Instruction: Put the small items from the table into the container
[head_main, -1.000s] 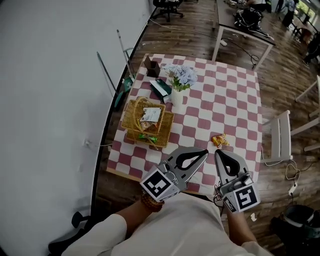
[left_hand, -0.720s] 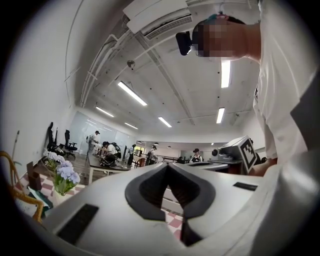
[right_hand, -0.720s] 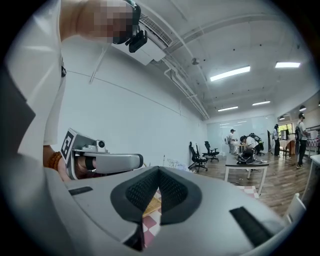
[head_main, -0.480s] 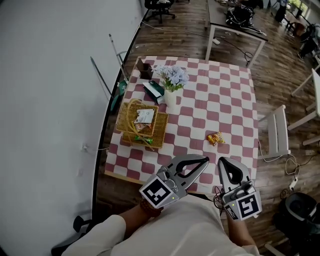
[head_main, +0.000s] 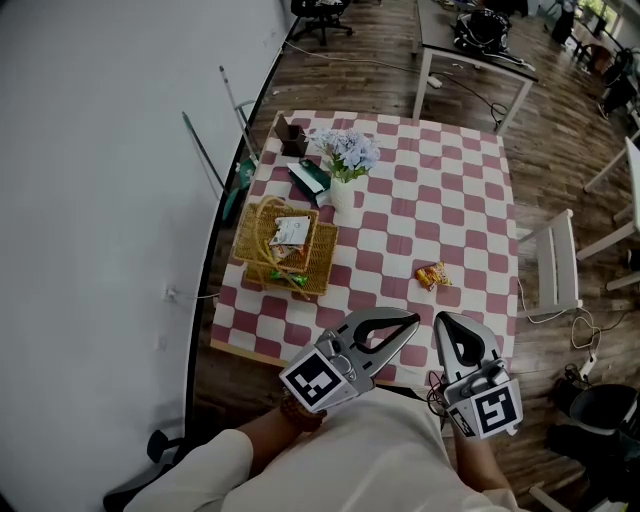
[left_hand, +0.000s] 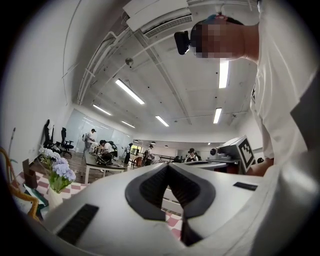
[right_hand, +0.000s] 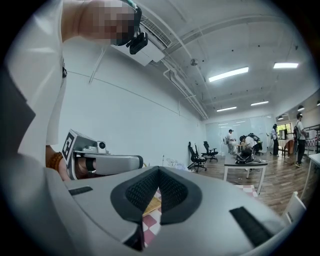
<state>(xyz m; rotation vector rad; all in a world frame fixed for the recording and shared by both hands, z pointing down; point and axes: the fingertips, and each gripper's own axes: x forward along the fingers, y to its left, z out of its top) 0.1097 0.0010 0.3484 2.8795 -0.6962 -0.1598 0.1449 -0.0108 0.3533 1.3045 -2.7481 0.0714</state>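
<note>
You are standing at the near edge of the checked worktop (head_main: 450, 200), and the wicker basket (head_main: 322, 265) is sitting on its left side, already carrying a white packet (head_main: 290, 232) and something green and orange. It is serving as the container. A vase of flowers (head_main: 345, 165) and a green box (head_main: 308, 180) are standing just beyond it.

You are holding both tools low over the near edge, pointing roughly level. The left hand-held gripper (head_main: 413, 320) is showing its jaws closed tip to tip with nothing between them, and the right hand-held gripper (head_main: 439, 318) is likewise closed and empty.

The one loose item plainly waiting is the small orange snack packet (head_main: 432, 276), lying flat on the cloth on the right side, well apart from the basket. It is likely going to feel very light, soft and crinkly, with a slick wrapper that could slide out of a shallow pinch. Squeezing its middle is probably going to crush what is inside, so you are better off nipping a crimped end or a raised edge.

It is lying just ahead of your right hand-held gripper and lower than the tips, with the left one sitting slightly farther off.
</note>
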